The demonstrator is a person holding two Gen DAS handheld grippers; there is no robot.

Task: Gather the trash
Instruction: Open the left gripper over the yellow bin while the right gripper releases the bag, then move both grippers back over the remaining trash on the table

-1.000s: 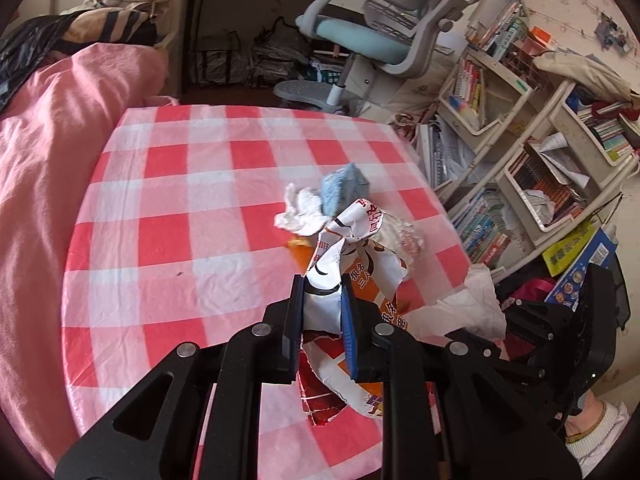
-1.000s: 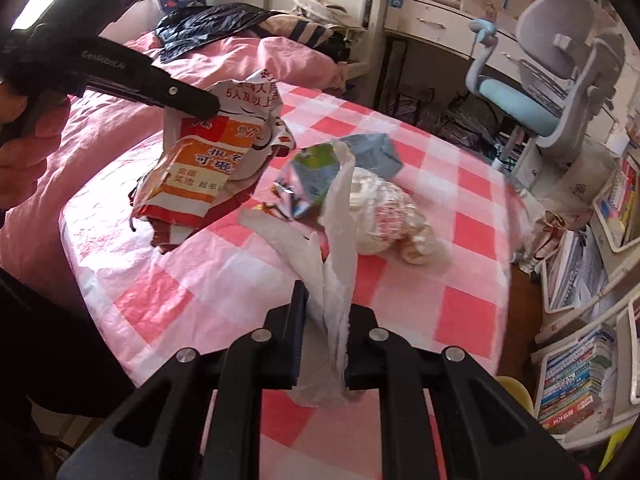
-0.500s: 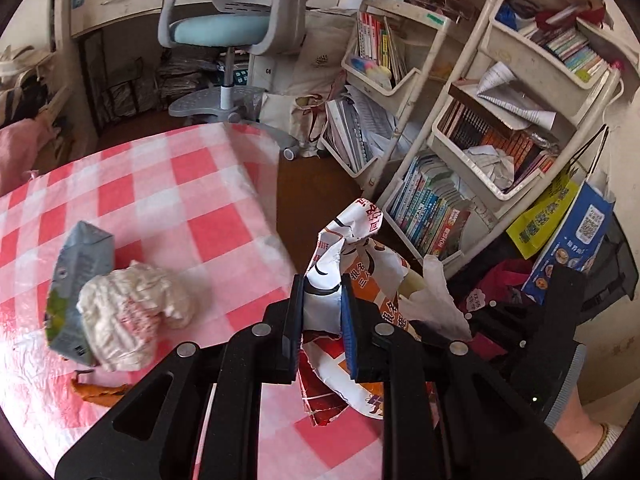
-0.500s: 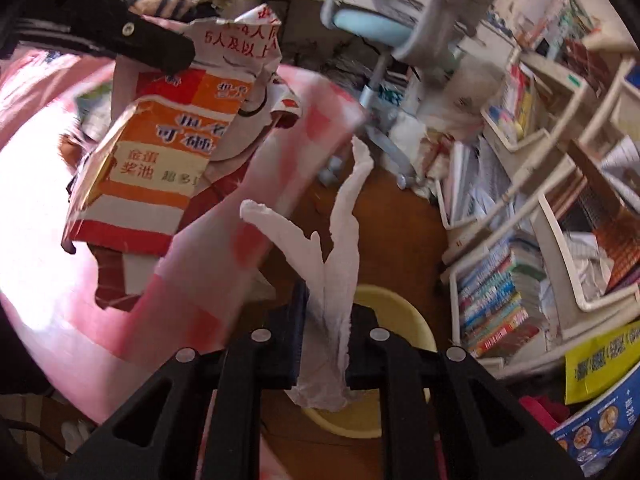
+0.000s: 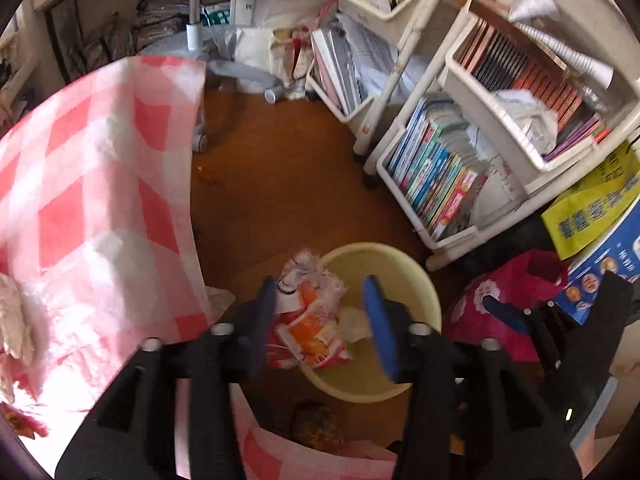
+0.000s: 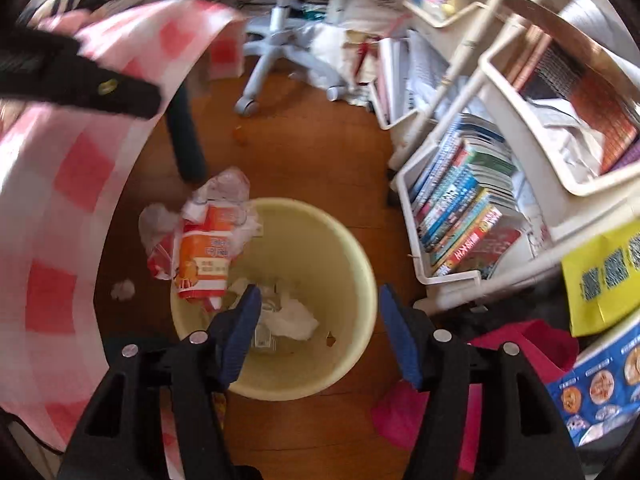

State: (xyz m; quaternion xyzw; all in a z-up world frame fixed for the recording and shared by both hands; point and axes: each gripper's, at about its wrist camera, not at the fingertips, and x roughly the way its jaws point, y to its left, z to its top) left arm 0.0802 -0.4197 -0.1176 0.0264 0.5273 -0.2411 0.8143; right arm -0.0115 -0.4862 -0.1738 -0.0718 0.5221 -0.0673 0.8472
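Both grippers are hanging over a pale yellow plastic bin point(image 6: 352, 264) standing on the brown wooden floor point(image 6: 304, 152), between the edge of the counter and the white book shelves point(image 6: 496, 184).

The left gripper point(image 5: 322, 312) is showing its jaws spread wide, gripping nothing. Between and beyond its fingers, a torn orange, red and white snack wrapper point(image 5: 310, 320) is lying over the near rim of the bin, partly inside and partly hanging outside. In the right wrist view the same wrapper point(image 6: 204, 256) is draped across the bin's left rim; it is carrying printed characters on its orange panel, but they are too blurred to read.

The right gripper point(image 6: 318, 328) is also showing its jaws wide apart and holding nothing. Below them, on the bottom of the bin, a crumpled white tissue point(image 6: 290, 320) is lying beside some smaller scraps. A small white wad point(image 6: 122, 290) is sitting on the floor just outside the bin, near the hanging cloth.

The red-and-white checked tablecloth point(image 5: 92, 184) is covering the counter at the left and drooping over its edge. The shelves are holding rows of colourful books point(image 6: 460, 216), their spines not legible. At the right, a yellow bag point(image 5: 592, 208) with blue characters and a blue printed box point(image 6: 596, 384) with round food pictures are leaning near a magenta bag point(image 5: 504, 304). The wheeled base of an office chair point(image 6: 280, 52) is standing farther back.
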